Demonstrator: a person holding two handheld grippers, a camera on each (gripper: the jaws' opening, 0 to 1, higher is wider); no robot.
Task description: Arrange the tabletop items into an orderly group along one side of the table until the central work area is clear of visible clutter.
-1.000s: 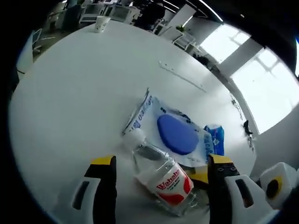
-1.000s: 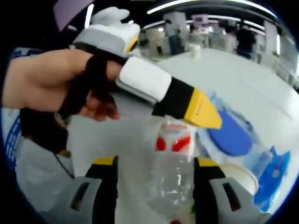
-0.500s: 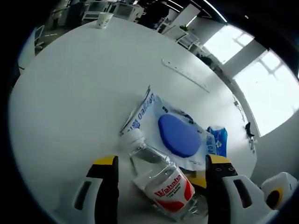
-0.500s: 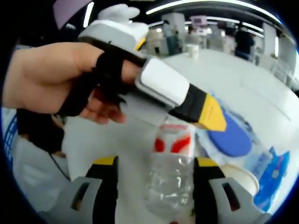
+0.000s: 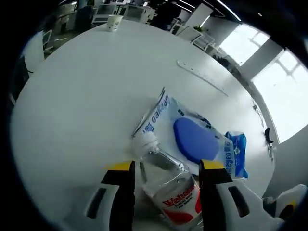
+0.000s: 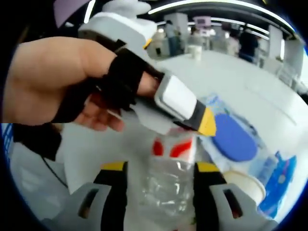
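Note:
A clear, crumpled water bottle (image 5: 171, 192) with a red and white label lies on the white table (image 5: 86, 96), its white cap pointing away. My left gripper (image 5: 166, 166) has its jaws against the bottle's two sides. In the right gripper view the same bottle (image 6: 168, 178) sits between the jaws of my right gripper (image 6: 156, 168), which press on its sides. There a hand (image 6: 53, 82) brings the left gripper's finger (image 6: 180, 101) across from the left, its yellow tip over the label.
A wet-wipes pack with a blue lid (image 5: 195, 139) lies just beyond the bottle, a small blue tissue pack (image 5: 237, 154) beside it. A white cup (image 6: 245, 180) stands by the bottle's right. A paper cup (image 5: 114, 21) stands at the far edge.
The left gripper's jaws have narrowed onto the bottle. In the right gripper view the hand and left gripper have come lower and nearer over the label, and the right jaws have drawn in slightly.

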